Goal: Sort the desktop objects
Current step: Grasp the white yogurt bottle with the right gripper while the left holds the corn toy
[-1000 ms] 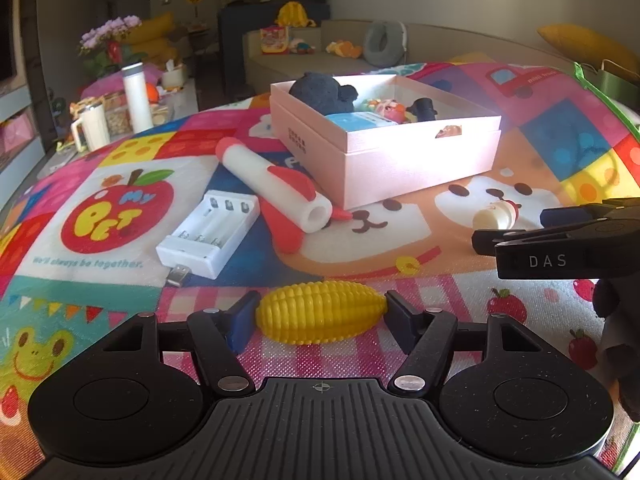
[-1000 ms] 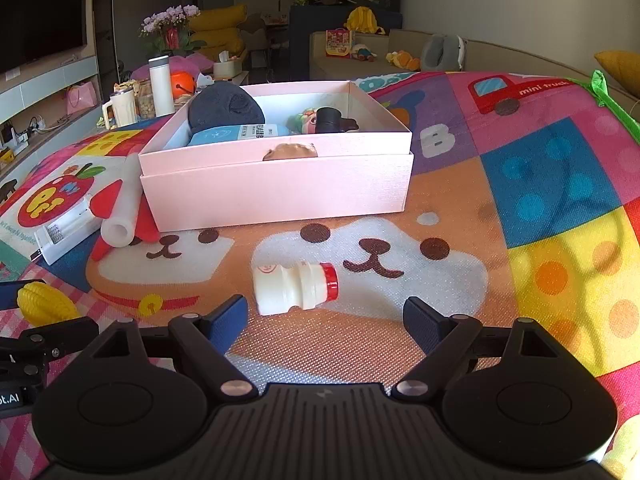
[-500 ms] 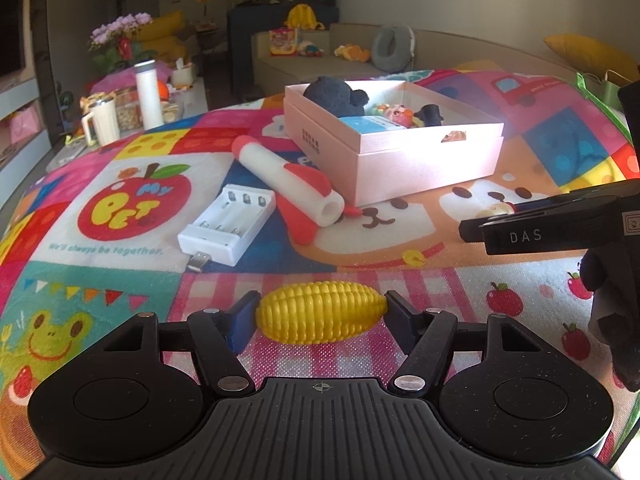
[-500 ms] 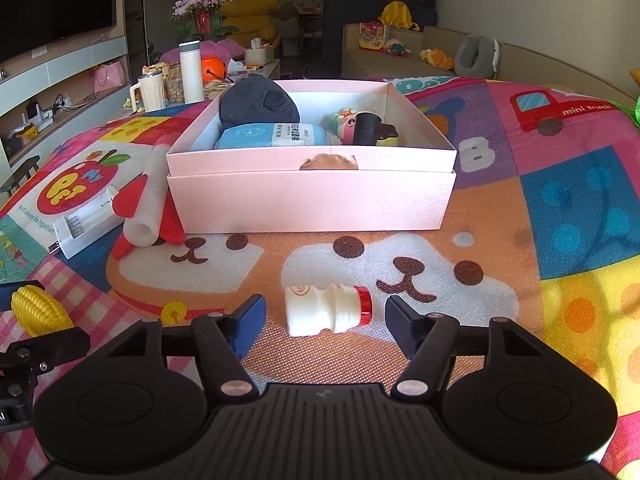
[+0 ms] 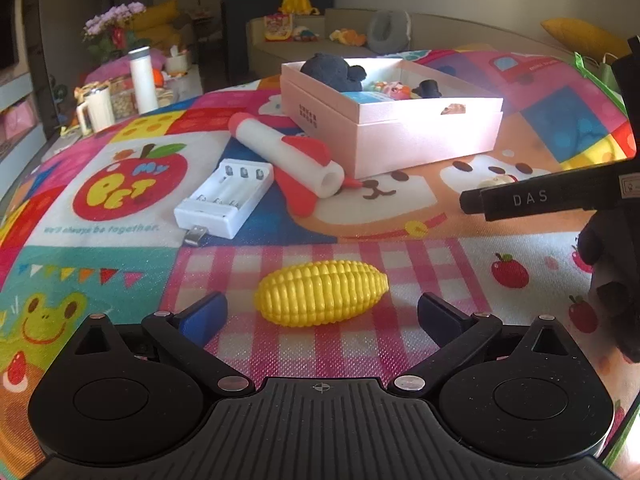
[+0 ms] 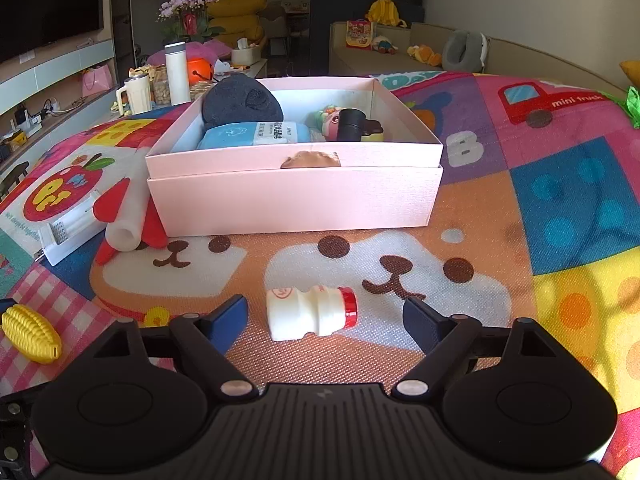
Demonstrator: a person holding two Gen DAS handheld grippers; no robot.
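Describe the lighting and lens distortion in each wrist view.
Left wrist view: daylight brightens the pink box and mat; the yellow corn between the open left tongs is sharp; fisheye bends the edges. Right wrist view: soft shadows on the mat's right side, the milk bottle crisp between the open right tongs, the background dimmer.

The right tool (image 5: 548, 196) reads "DAS"; the mat (image 6: 560, 208) reads "mini truck", "B" and "MY PET".
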